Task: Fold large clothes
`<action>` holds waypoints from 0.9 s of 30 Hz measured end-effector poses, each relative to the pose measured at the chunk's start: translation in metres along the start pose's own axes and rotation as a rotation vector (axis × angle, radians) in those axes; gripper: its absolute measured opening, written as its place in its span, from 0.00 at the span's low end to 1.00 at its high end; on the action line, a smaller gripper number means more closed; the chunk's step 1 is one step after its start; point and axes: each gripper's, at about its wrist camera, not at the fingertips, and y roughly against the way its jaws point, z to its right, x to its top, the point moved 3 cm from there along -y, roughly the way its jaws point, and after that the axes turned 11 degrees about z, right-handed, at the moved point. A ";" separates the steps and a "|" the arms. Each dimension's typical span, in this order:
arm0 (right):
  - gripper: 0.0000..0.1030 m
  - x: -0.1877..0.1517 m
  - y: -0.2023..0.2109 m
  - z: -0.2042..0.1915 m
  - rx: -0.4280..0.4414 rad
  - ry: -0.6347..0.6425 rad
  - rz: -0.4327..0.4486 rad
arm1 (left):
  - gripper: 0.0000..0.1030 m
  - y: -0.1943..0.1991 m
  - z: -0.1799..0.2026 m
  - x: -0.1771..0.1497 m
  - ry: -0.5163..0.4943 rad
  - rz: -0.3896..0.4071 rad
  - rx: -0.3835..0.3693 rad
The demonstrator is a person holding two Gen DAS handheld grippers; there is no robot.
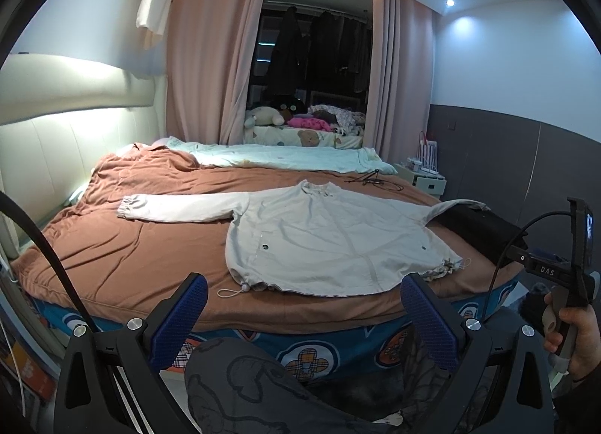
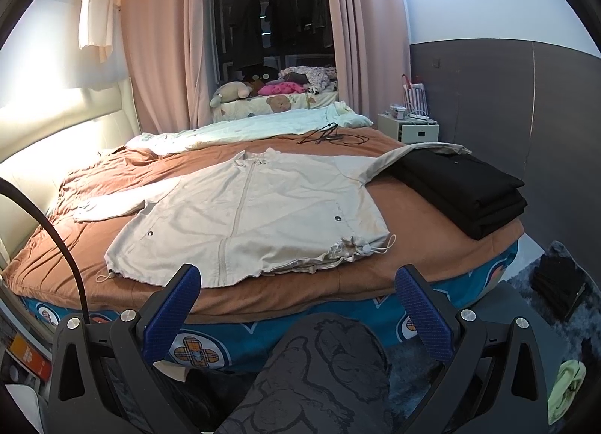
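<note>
Left wrist view: my left gripper (image 1: 304,300) hangs wide open and empty before the bed (image 1: 131,246), where the cream jacket (image 1: 330,242) lies flat. Right wrist view: my right gripper (image 2: 298,293) gapes empty too; one sleeve (image 2: 398,158) overlaps the folded black clothes (image 2: 465,189).

A brown bedspread (image 2: 413,246) covers the bed, above a blue patterned sheet (image 2: 263,336) printed with round flower emblems. A pale quilt (image 1: 278,156) lies along the far edge, with a black cable (image 2: 330,135) loose on the spread just before it. Pink curtains (image 1: 203,58) frame a dark alcove hung with dark clothes (image 1: 326,43); below them sit a plush toy (image 1: 263,116) and a pink item (kind unclear). A white nightstand (image 2: 409,129) stands by the grey wall panel (image 2: 488,96). A padded headboard (image 1: 56,141) is lit from above. A white cloth (image 2: 95,5) hangs high on the wall.
</note>
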 end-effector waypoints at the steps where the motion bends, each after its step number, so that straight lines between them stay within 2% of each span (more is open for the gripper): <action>1: 1.00 0.001 -0.001 0.000 -0.019 0.007 0.007 | 1.00 0.000 0.000 -0.001 0.000 0.000 0.001; 27: 1.00 0.002 0.008 -0.001 -0.020 -0.001 0.032 | 1.00 0.006 0.003 0.003 -0.013 0.013 0.002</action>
